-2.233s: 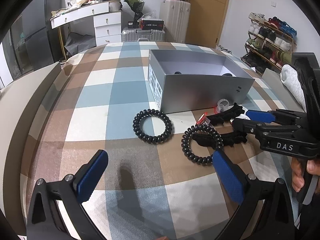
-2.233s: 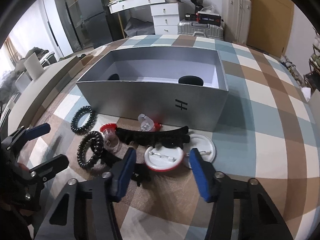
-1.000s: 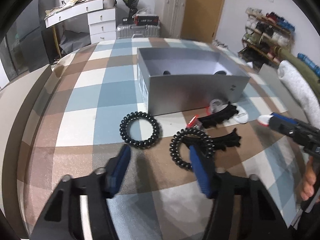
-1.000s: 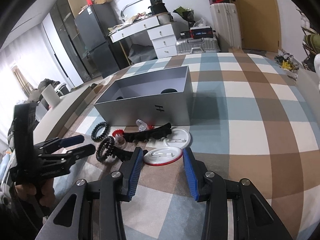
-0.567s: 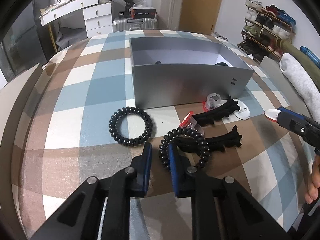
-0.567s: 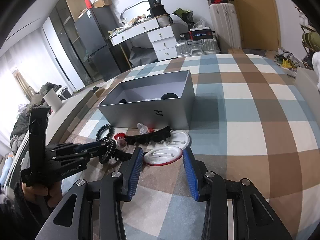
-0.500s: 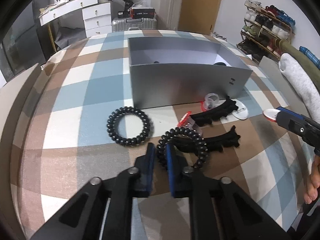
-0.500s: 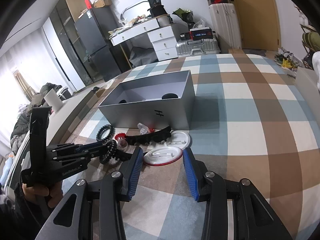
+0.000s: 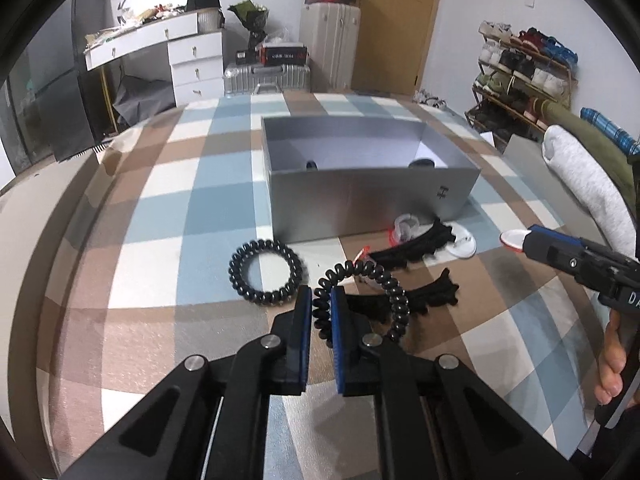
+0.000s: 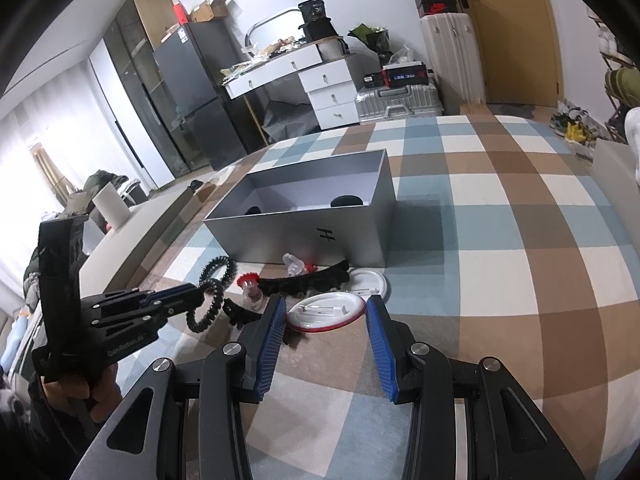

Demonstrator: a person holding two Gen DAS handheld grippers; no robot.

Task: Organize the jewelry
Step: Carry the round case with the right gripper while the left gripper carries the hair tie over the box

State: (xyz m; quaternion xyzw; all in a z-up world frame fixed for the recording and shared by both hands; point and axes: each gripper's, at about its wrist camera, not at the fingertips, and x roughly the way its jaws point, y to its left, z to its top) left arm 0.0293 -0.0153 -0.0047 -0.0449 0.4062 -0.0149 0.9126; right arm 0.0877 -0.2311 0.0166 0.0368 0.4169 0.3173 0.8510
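My left gripper (image 9: 320, 298) is shut on the near edge of a black spiral hair tie (image 9: 394, 296), which tilts up off the checked bedspread; in the right wrist view the left gripper (image 10: 198, 298) pinches the same hair tie (image 10: 206, 314). A round white badge with a red rim (image 10: 326, 312) is clamped between the pads of my right gripper (image 10: 326, 318) above the bed. In the left wrist view the right gripper (image 9: 528, 240) shows the badge (image 9: 512, 237) at its tip. The open silver box (image 9: 372, 204) stands just beyond.
A second spiral hair tie (image 9: 266, 272), two black hair claws (image 9: 412, 246) (image 9: 424, 296), a white badge (image 9: 464, 242) and small clear-and-red pieces (image 9: 404, 228) lie before the box. A rolled grey blanket (image 9: 580, 176) lies right; the dresser and suitcases stand beyond the bed.
The left gripper's jaws came together on the hair tie's near edge and tipped it up. The right gripper lifted the red-rimmed badge off the bed earlier and has since held still.
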